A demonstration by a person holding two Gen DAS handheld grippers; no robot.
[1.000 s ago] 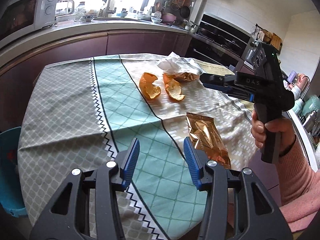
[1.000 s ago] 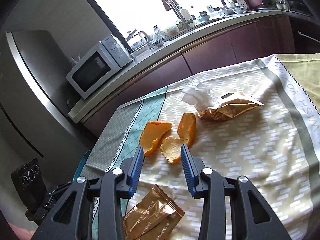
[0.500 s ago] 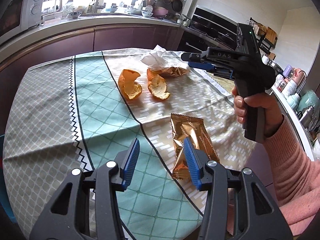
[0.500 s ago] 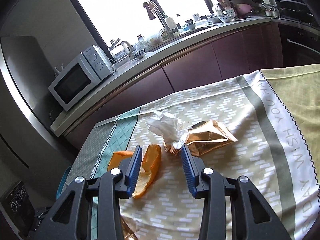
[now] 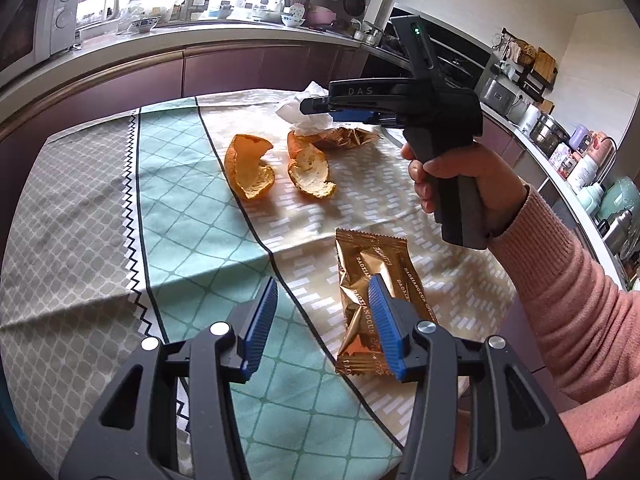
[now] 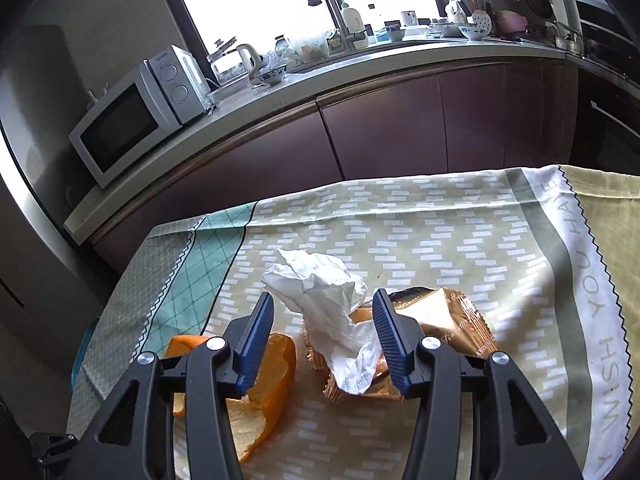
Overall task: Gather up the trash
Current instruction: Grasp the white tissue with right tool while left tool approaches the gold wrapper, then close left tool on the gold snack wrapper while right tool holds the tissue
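- Right gripper [image 6: 322,336]: jaws opening, empty, with the crumpled white tissue [image 6: 320,292] framed between the pads; no pad touches it. I read this as lining up for a pick.
- Left gripper [image 5: 322,322]: jaws parted, nothing held. Its right pad sits in front of the sealed gold snack wrapper [image 5: 370,296], which lies flat on the tablecloth [image 5: 80,200].
- Trash layout: the tissue rests on top of a torn gold wrapper [image 6: 448,320] at the far side of the cloth. Two orange peel pieces [image 5: 250,166] and [image 5: 310,166] lie just beside it, toward the teal band.
- No bin is identifiable; a blue rim at the table's left edge [image 6: 82,344] is too cut off to tell.
- Risk 1: the tissue overlaps the torn wrapper, so closing low could pinch both, and the slick foil could slide out mid-carry.
- Risk 2: the tissue is loose and soft; a shallow grip may catch one flap only and let it unfurl or drop.
- Risk 3: pads pressing down could snag the tablecloth and drag the peels.
- Risk 4: the flat sealed wrapper gives the left pads little edge to bite.
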